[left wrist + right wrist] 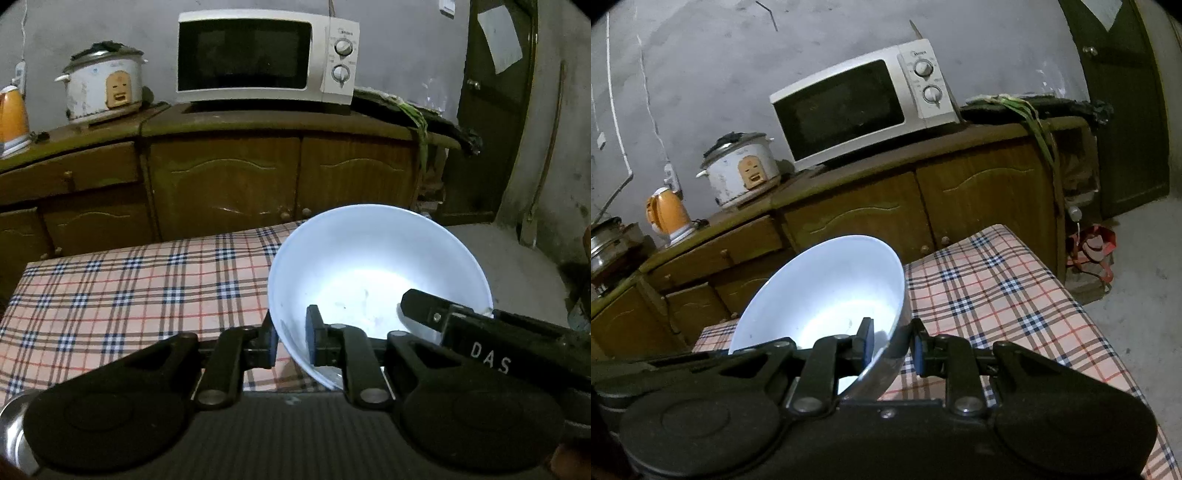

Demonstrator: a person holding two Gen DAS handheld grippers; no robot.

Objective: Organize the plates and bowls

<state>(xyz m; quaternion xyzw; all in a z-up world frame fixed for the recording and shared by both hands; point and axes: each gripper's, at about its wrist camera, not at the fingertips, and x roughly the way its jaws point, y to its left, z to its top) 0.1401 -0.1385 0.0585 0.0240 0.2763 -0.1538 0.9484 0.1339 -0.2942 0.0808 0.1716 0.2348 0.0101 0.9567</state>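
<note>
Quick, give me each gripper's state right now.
Left gripper: shut on the white bowl's rim.
Right gripper: shut on the same bowl's rim, opposite side.

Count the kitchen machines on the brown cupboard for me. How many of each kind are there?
Microwave: 1
Rice cooker: 1
Orange kettle: 1
Total: 3

You stand in a home kitchen: microwave (266,55), rice cooker (105,88), kettle (666,214) on a wooden sideboard (221,177).
</note>
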